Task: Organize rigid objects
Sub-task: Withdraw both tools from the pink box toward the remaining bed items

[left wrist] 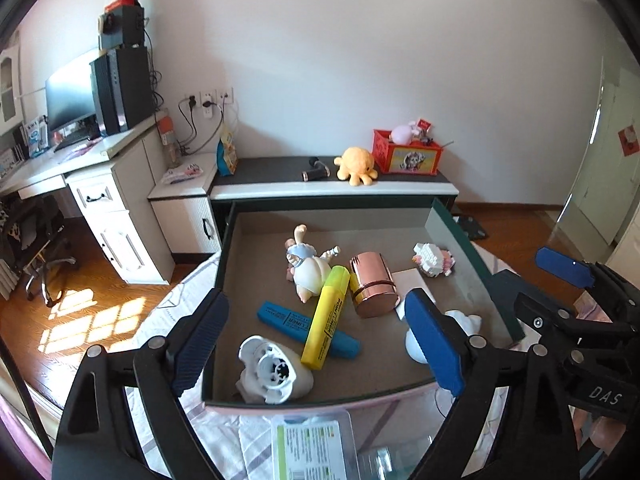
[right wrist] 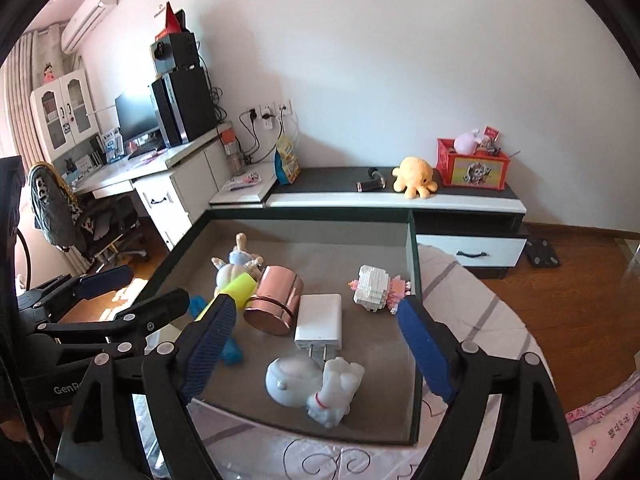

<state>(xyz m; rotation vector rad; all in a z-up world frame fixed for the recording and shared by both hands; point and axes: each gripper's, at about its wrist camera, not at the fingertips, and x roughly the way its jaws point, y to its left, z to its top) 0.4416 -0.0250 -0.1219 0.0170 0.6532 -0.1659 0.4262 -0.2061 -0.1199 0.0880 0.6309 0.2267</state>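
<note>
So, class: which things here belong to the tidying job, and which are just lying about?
Job: box, yellow highlighter, blue highlighter, rose-gold tin, white charger, brick figure, doll.

Lying about: octopus plush, red crate, monitor.

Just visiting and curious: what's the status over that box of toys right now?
Both grippers, left and right, open, empty. Box holds the clutter. Yellow marker lies across blue marker. Nothing blocking.
</note>
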